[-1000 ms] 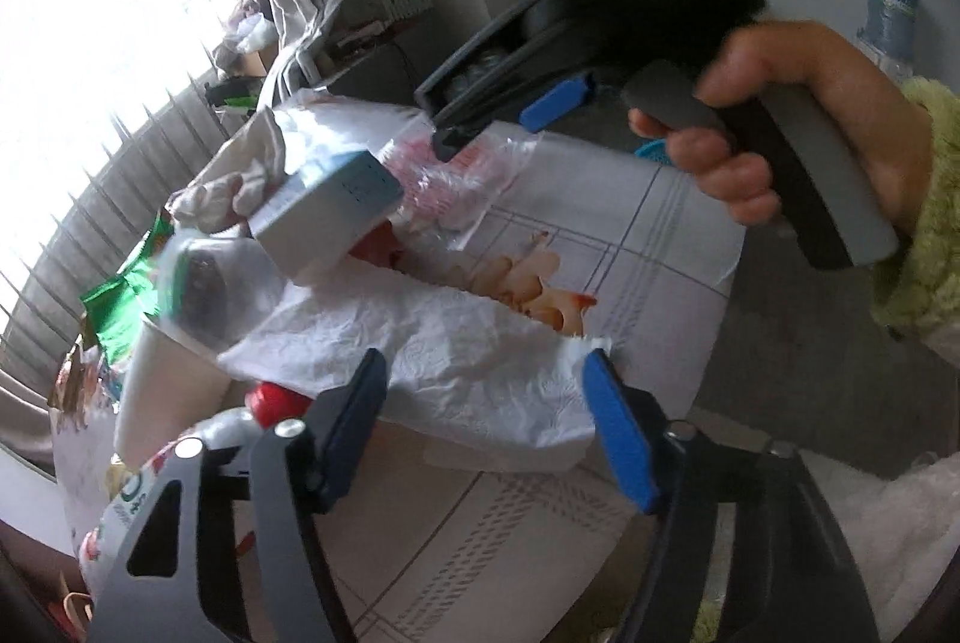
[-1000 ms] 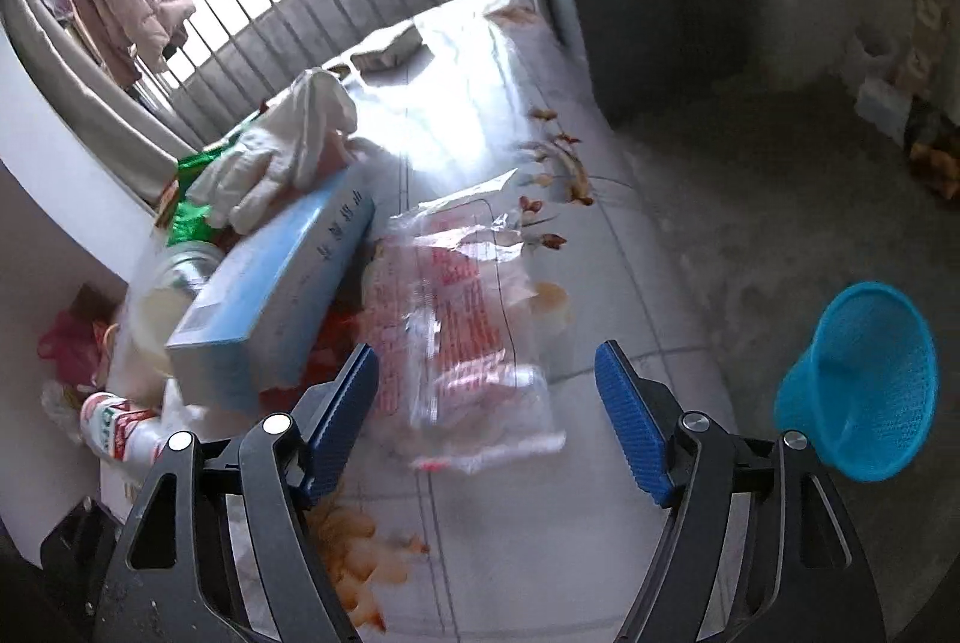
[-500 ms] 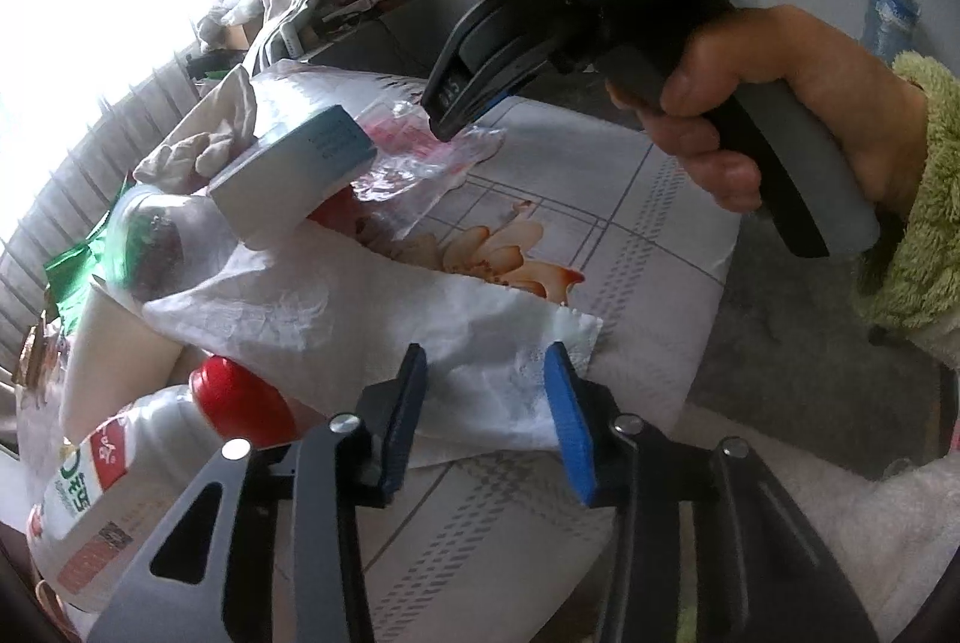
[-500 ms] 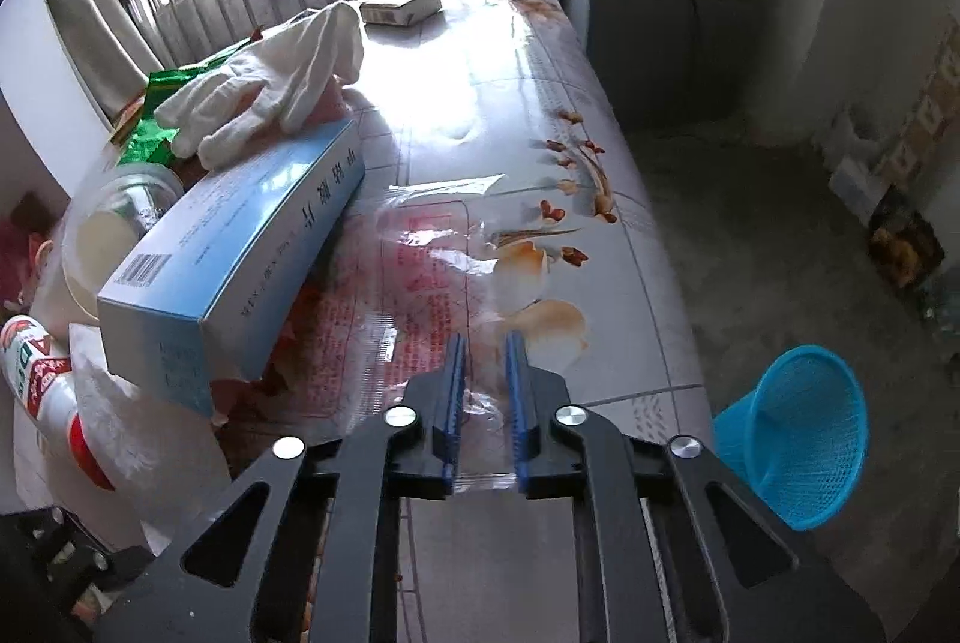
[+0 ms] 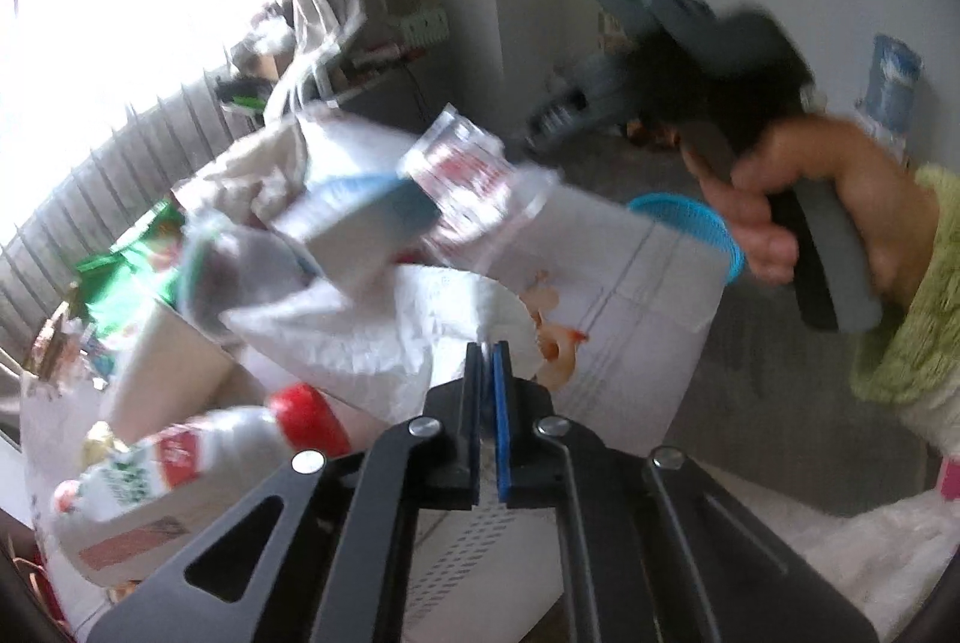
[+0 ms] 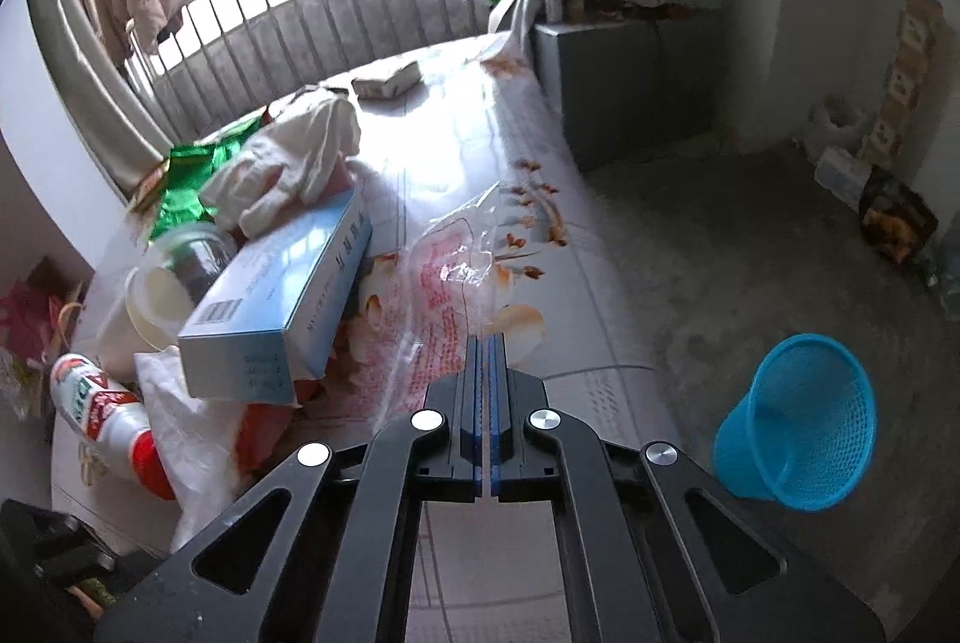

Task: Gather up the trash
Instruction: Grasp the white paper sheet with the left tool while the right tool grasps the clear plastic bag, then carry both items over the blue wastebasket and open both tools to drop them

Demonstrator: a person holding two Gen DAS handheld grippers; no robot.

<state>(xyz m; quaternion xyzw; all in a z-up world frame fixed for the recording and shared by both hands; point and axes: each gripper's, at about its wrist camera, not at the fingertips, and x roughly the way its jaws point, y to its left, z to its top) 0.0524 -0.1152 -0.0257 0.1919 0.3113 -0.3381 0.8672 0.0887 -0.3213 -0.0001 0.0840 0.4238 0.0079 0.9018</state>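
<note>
Right wrist view: right tool [image 6: 483,343] pinched together on clear printed plastic bag [image 6: 456,277], jaws just closed, bag edge caught between pads. Blue mesh wastebasket [image 6: 798,421] seen on floor, right of desk [image 6: 456,133] and below its edge, tilted, nothing seen inside. Bag's length runs away from tool.

Left wrist view: left tool [image 5: 487,352] clamped on white paper sheet [image 5: 384,325], jaws just closed. Right tool judged nearer wastebasket.

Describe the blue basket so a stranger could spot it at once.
Start at the table with the flower-print cloth, then look past its near right edge to the grey floor. There stands the blue basket, a small mesh bin widening toward its rim. It is the only thing on that stretch of floor; the rubbish all lies on the table.
</note>
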